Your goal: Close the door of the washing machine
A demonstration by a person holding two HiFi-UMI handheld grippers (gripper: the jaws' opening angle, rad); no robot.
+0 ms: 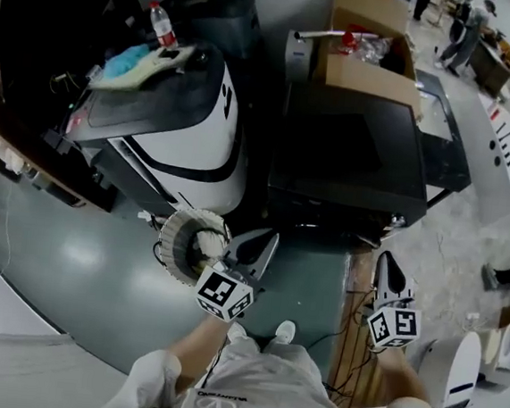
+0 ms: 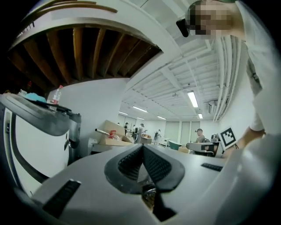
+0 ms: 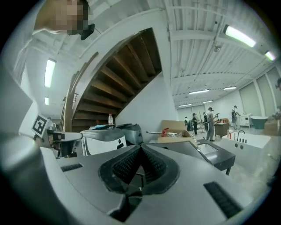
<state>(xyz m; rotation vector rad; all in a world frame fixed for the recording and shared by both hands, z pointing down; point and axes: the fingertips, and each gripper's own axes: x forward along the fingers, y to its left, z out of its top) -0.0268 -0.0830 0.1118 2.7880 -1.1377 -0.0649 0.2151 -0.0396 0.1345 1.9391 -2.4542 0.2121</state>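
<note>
The white washing machine [image 1: 186,125] with black trim stands at the upper left, with a blue cloth and a water bottle [image 1: 162,25] on its dark top. A round, ribbed-rim door [image 1: 193,242] juts out from its front, swung away from the body. My left gripper [image 1: 267,238] hovers just right of that door, shut and holding nothing. My right gripper [image 1: 386,259] is further right, also shut and holding nothing. In the left gripper view the closed left gripper [image 2: 142,146] points level past the machine [image 2: 39,132]. The right gripper view shows the right gripper [image 3: 141,145] shut, with the machine [image 3: 103,140] beyond it.
A black table [image 1: 349,163] stands right of the machine, with an open cardboard box [image 1: 369,39] behind it. A black bin [image 1: 224,12] sits at the back. Cables run along the floor strip [image 1: 351,324]. People stand far off [image 1: 460,30]. A wooden staircase [image 3: 118,83] rises overhead.
</note>
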